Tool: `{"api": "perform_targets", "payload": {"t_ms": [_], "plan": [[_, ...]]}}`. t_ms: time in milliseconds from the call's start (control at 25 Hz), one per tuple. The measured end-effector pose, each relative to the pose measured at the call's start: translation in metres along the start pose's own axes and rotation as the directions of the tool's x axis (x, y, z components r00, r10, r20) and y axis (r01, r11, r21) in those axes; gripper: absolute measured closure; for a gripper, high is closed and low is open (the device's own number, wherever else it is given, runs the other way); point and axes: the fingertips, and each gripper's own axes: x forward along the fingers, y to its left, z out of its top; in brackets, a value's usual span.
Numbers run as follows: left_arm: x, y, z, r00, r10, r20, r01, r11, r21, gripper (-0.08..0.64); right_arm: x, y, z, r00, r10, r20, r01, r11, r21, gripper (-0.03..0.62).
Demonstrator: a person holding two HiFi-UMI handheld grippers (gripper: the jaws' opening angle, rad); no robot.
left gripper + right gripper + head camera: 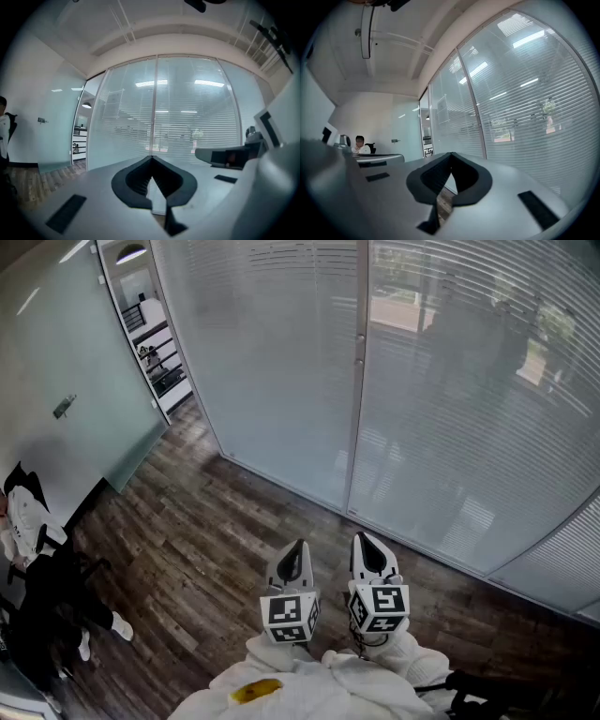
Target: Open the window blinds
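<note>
The window blinds hang with slats closed behind curved glass panes, split by a vertical frame post. Both grippers are held level, side by side, above the dark wood floor, a step back from the glass. My left gripper is shut with nothing in it, and my right gripper is shut and empty too. In the left gripper view the jaws meet at their tips, facing the blinds. In the right gripper view the gripper points along the blinds. No cord or wand is in sight.
A frosted glass partition stands at the left, with a doorway to shelving beyond it. A person in dark clothes is at the far left by a chair. Another person sits in the background.
</note>
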Motion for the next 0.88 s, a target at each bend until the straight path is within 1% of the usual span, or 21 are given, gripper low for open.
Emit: {"api": "perform_targets", "payload": {"t_ms": [160,280,480,560,680,800,880], "plan": [[0.030,0.006,0.001,1.000,-0.004,0.003,0.004,1.000,0.009,0.561,0.022,-0.017,-0.003,1.000,-0.014,0.002,0.014,1.000,0.010,0.581],[0.058,0.020,0.001,1.000,-0.001,0.012,0.001,1.000,0.000,0.561,0.042,-0.031,-0.009,0.999,-0.039,-0.004,0.039,0.999,0.002,0.581],[0.137,0.058,0.007,0.999,-0.011,0.050,0.011,1.000,-0.007,0.561,0.108,-0.059,-0.012,0.995,-0.102,0.006,0.103,0.995,-0.016,0.581],[0.177,0.080,0.012,0.997,-0.016,0.073,0.016,1.000,-0.005,0.561,0.143,-0.069,-0.014,0.991,-0.135,0.017,0.136,0.991,-0.018,0.581],[0.245,0.119,0.032,0.994,-0.045,0.100,0.045,0.999,0.000,0.561,0.212,-0.079,-0.009,0.983,-0.181,0.031,0.182,0.983,-0.006,0.581],[0.321,0.165,0.048,0.992,-0.088,0.085,0.086,0.996,0.025,0.561,0.300,-0.080,-0.002,0.976,-0.216,0.032,0.214,0.976,0.035,0.581],[0.372,0.197,0.056,0.990,-0.125,0.072,0.122,0.992,0.043,0.561,0.362,-0.079,0.007,0.971,-0.233,0.049,0.231,0.972,0.043,0.581]]}}
